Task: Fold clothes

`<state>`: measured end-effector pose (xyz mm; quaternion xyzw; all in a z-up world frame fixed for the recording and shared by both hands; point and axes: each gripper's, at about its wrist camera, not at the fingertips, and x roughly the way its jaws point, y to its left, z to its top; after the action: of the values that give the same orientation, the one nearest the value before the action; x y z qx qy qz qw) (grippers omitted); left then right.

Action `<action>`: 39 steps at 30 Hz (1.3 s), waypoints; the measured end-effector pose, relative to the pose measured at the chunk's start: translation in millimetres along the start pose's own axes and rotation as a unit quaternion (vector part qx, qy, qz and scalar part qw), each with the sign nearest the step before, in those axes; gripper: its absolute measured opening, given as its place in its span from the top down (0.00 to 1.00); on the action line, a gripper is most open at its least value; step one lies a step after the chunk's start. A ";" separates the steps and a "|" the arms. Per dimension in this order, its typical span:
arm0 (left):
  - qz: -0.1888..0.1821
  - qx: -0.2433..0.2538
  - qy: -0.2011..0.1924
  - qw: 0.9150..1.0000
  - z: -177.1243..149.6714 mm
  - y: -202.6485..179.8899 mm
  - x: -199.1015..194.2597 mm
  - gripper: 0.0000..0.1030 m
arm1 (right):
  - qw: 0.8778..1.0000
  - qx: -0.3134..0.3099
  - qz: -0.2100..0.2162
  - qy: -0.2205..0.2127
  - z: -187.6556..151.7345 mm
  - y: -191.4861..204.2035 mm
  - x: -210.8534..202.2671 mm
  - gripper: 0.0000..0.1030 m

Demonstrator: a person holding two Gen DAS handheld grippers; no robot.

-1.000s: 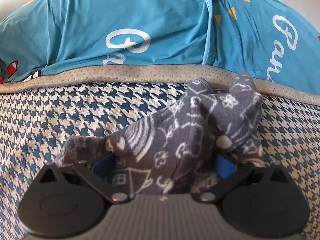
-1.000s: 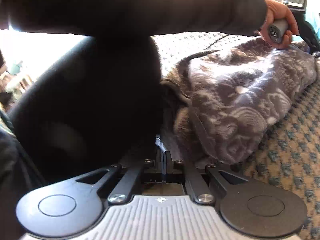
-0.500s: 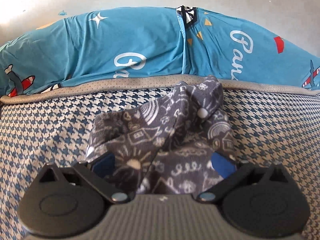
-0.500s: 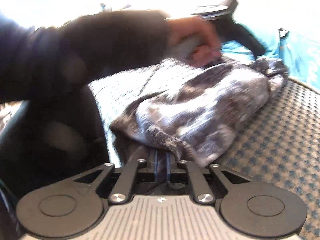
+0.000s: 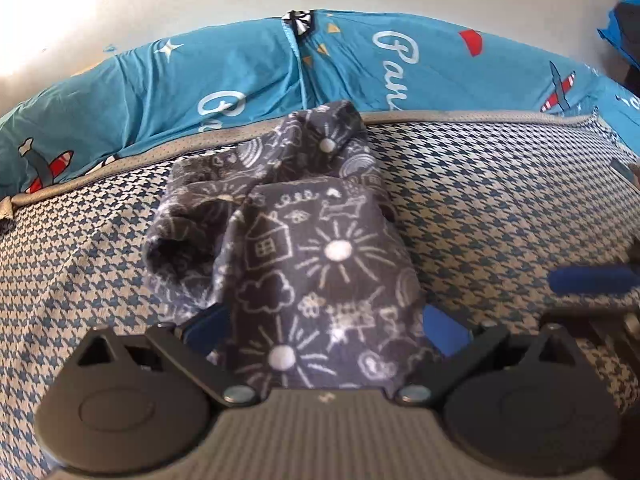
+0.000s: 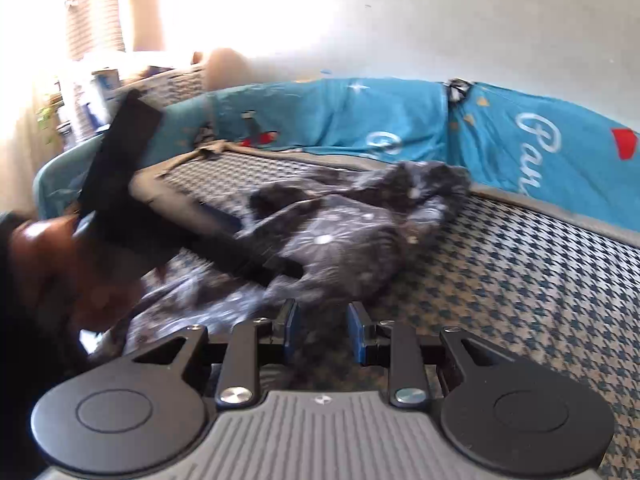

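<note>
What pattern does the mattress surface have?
The mattress has a blue and beige houndstooth pattern, clearest in the left wrist view.

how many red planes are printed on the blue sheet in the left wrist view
2 red-and-white planes on the blue printed sheet: one at the far left, one at the far right. More may be hidden behind the dark grey patterned fleece garment.

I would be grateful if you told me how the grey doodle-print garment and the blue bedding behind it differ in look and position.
The grey garment is dark with white doodles of suns, houses and clouds; the blue bedding is bright turquoise with aeroplanes and white script. The grey garment lies bunched on the houndstooth mattress and reaches between the left gripper's fingers; the blue bedding lies along the mattress's far edge, untouched. Both are printed fabrics.
</note>
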<state>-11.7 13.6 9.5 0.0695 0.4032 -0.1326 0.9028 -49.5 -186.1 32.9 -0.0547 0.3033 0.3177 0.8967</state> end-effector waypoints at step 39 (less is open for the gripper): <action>0.019 0.066 0.042 0.997 -64.8 -17.4 19.6 0.00 | 0.963 0.269 -0.002 -0.025 48.1 -124.0 197.4 0.92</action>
<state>-50.3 8.4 -48.5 0.1421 0.4297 -0.1389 0.8808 171.0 -164.4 -54.1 0.1959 0.3545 0.2244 0.8863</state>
